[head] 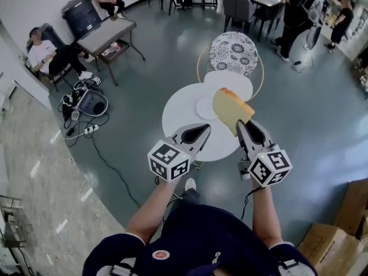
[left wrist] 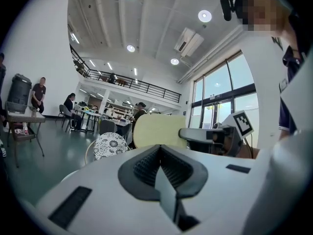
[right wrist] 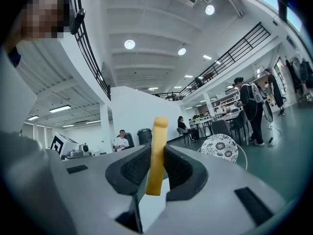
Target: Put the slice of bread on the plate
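My right gripper [head: 244,128] is shut on the slice of bread [head: 232,110], a pale yellow slice with a browner crust. It stands on edge between the pads [right wrist: 157,151] and hangs above the round white table [head: 181,117]. A small white plate [head: 204,108] lies on that table, partly hidden under the slice. Left of it my left gripper [head: 196,134] is level and shut, with nothing between its pads [left wrist: 160,168]. The left gripper view shows the slice [left wrist: 159,131] broadside, with the right gripper [left wrist: 205,135] beside it.
A second, smaller white round top [head: 229,84] adjoins the table at the back. Behind it stands a chair with a black-and-white patterned seat [head: 233,52]. Cables and a bag [head: 86,102] lie on the floor at left. People sit and stand around the room.
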### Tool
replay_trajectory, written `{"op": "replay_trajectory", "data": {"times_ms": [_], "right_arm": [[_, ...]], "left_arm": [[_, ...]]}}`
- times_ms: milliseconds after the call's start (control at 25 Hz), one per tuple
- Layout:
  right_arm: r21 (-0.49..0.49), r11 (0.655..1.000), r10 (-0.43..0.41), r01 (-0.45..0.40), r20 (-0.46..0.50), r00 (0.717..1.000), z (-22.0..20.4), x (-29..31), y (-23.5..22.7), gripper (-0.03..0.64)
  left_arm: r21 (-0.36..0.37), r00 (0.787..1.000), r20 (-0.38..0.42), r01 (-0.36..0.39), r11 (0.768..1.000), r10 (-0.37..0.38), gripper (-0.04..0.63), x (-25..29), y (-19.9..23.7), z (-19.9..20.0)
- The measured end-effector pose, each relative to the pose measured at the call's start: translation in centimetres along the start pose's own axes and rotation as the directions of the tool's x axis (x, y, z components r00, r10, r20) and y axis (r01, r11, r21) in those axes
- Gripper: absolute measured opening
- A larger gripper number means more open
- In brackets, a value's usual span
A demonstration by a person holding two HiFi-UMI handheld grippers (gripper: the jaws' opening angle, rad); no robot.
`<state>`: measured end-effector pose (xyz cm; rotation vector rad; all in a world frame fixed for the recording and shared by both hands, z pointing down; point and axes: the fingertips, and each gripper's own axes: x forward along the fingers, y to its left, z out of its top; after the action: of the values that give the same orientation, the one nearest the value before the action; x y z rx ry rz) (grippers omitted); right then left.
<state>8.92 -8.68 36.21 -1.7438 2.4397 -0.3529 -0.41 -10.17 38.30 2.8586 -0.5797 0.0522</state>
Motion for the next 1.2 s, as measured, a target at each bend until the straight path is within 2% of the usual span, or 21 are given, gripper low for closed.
{"op": "replay_trajectory", "data": {"times_ms": [280,640,1000,1200], "right_arm": [[0.011,0.999,-0.037,0.037,-0.014,0.999,0.1,5.4,-1.2,0.087],[0.044,0.998,-0.046,0.047,-0.024,0.999,-0.5,9.5,-2.8,0.087],[0.064,0.998,0.028,-0.026,-0.02,0.999,-0.4,12.2,-5.1,0.087],[0.062,0.995,0.075,-0.074,-0.025,0.997,1.0,13.0,-6.1,0.087]], "left_arm": [[-0.016,0.999,-0.021,0.028,0.999,-0.029,0.006,1.3,5.7,0.9],[-0.028,0.999,-0.044,0.022,0.999,-0.023,0.006,2.6,9.7,0.8],[-0.014,0.998,-0.042,-0.044,0.999,0.044,0.006,4.7,11.5,1.0],[-0.014,0.995,-0.03,-0.091,0.996,0.091,0.006,5.7,11.3,2.3]]}}
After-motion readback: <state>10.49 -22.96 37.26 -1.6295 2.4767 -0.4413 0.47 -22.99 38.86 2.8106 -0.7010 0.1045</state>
